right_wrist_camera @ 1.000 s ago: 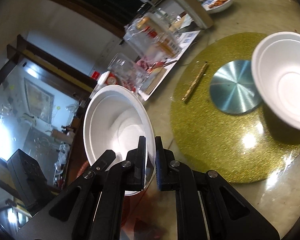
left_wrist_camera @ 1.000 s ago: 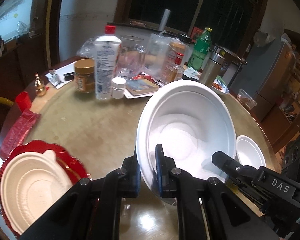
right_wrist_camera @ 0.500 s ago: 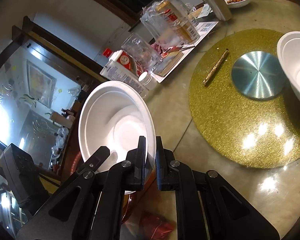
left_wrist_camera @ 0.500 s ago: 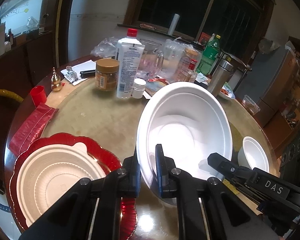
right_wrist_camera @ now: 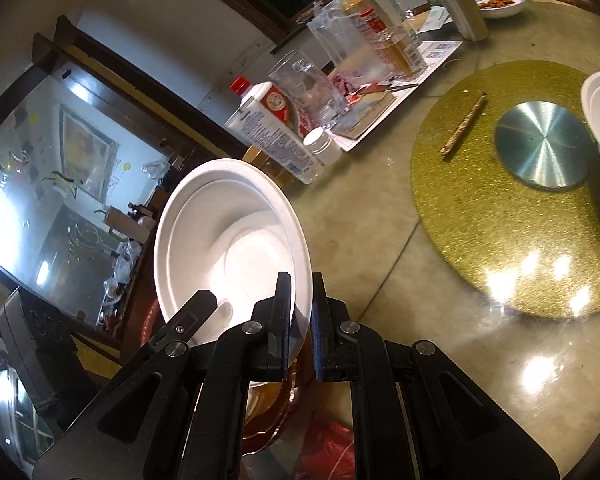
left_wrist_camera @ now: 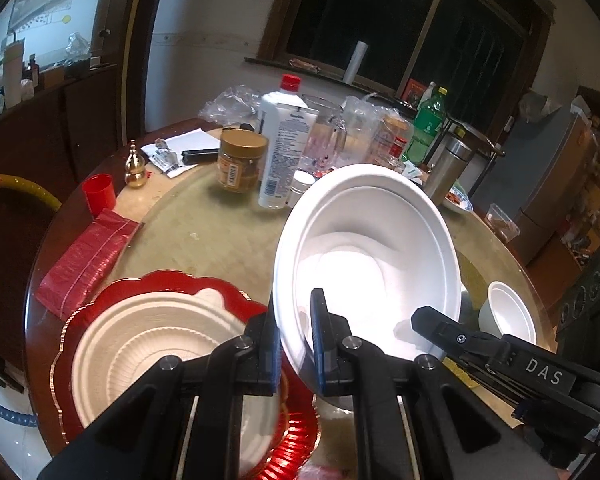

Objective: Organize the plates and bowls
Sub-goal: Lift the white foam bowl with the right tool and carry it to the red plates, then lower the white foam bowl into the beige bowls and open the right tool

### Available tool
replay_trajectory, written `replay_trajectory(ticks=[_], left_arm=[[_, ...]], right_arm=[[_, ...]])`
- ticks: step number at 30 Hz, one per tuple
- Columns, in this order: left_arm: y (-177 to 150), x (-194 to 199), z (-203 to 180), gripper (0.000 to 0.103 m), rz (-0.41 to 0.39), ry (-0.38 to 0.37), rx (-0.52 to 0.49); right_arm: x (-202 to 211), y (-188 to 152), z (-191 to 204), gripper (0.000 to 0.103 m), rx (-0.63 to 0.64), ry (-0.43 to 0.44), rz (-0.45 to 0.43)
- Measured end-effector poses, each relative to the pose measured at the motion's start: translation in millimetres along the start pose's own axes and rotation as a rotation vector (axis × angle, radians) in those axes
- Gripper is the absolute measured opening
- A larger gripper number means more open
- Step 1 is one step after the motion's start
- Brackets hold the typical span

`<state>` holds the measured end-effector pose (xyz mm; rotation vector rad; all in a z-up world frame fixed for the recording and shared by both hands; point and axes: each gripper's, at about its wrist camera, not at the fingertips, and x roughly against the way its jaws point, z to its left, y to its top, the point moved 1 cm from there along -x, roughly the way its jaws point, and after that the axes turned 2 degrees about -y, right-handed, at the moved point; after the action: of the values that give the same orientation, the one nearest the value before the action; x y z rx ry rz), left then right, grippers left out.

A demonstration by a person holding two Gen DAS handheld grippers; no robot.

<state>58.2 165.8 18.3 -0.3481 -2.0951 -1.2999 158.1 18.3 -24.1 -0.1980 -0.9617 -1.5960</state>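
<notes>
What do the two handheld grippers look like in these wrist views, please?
Both the left gripper and the right gripper are matte black, with angular linkage arms joined by silver pivot screws. Their flat fingers carry dark blue pads. In the left wrist view the right gripper's body bears white "DAS" lettering. No cables, hands or sleeves are visible.

The right tongs (right_wrist_camera: 301, 320) pinch the rim of a large white bowl (right_wrist_camera: 228, 248), held tilted above the desk (right_wrist_camera: 380, 248). A gold mat (right_wrist_camera: 500, 248) with a metal disc (right_wrist_camera: 542, 144) lies toward the desk's right edge.
</notes>
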Motion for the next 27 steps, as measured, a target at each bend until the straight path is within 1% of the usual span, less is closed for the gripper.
replay_trajectory(ticks=[11, 21, 27], left_arm=[[-11, 26, 40, 0.011, -0.008, -0.01, 0.048], [-23, 36, 75, 0.011, -0.003, 0.021, 0.093], [-30, 34, 89, 0.011, 0.014, 0.042, 0.1]], right_arm=[[-13, -23, 35, 0.009, 0.066, 0.023, 0.054], [-30, -45, 64, 0.009, 0.132, 0.039, 0.129], [-43, -56, 70, 0.008, 0.153, 0.027, 0.172]])
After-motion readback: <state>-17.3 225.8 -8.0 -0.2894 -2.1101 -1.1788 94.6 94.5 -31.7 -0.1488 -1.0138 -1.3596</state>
